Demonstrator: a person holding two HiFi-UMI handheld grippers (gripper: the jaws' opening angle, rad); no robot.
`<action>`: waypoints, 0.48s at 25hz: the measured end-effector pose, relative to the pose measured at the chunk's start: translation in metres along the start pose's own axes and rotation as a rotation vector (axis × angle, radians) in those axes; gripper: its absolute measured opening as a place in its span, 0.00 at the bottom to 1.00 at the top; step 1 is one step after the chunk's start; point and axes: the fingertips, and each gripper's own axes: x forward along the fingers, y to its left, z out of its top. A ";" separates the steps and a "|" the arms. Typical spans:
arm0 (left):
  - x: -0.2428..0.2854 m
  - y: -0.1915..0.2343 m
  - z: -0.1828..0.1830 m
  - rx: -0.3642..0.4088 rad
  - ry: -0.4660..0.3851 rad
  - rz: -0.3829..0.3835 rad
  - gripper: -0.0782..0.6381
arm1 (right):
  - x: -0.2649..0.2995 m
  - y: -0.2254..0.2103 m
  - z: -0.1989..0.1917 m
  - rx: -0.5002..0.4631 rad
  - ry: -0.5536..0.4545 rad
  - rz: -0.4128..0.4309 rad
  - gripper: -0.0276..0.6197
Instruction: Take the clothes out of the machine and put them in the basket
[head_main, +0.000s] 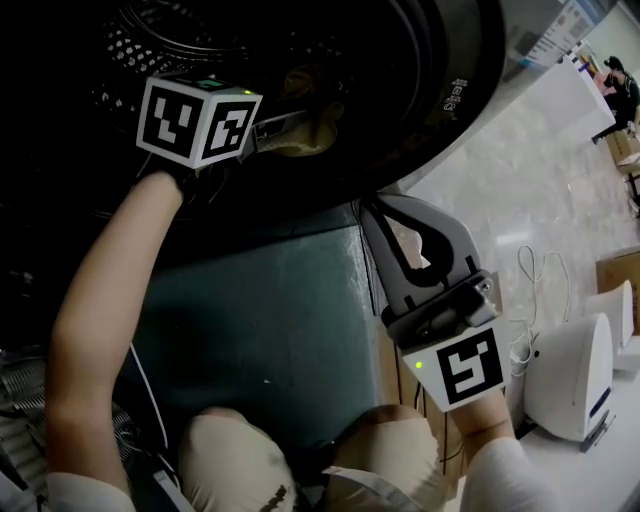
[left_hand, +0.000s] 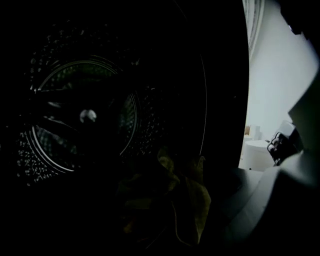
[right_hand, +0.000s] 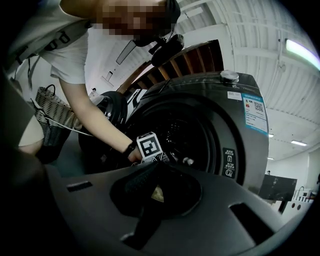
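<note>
- Washing machine (right_hand: 240, 145): grey front-loader. Its round opening faces the person, and the dark door is swung open to the left of the opening.
- Drum (left_hand: 80, 115): perforated metal, very dim inside. The rear hub shows in the left gripper view.
- Basket (right_hand: 52, 117): woven with a loop handle. It stands to the machine's left, behind the person's arm and well apart from the opening. Its contents cannot be made out.
- Left forearm (head_main: 100, 290): bare, reaching up from the lower front of the machine to the opening.
- Left gripper (head_main: 275, 128): at the lower rim of the machine's opening, pointing into the drum, with the marker cube on top. The jaws are closed down on the cloth. Its own view is dark, so how firm the grip is cannot be read.
- Right gripper (head_main: 375, 212): outside the machine, in front of the lower right of the opening, tips aimed at the door ring. The jaw tips meet and nothing is held. Only the oval gap behind the tips is open.
- Cloth (head_main: 305, 143): tan to olive and crumpled. It lies at the bottom front of the drum, just inside the opening, in the left gripper's jaws.
</note>
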 end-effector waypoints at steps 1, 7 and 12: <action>0.009 0.003 -0.004 0.008 0.033 -0.001 0.83 | -0.002 -0.002 -0.003 0.000 0.006 -0.002 0.06; 0.044 0.020 -0.018 0.007 0.138 0.026 0.83 | -0.017 -0.008 -0.019 0.011 0.023 -0.008 0.06; 0.071 0.030 -0.037 -0.009 0.199 0.051 0.83 | -0.034 -0.010 -0.030 0.001 0.049 -0.016 0.06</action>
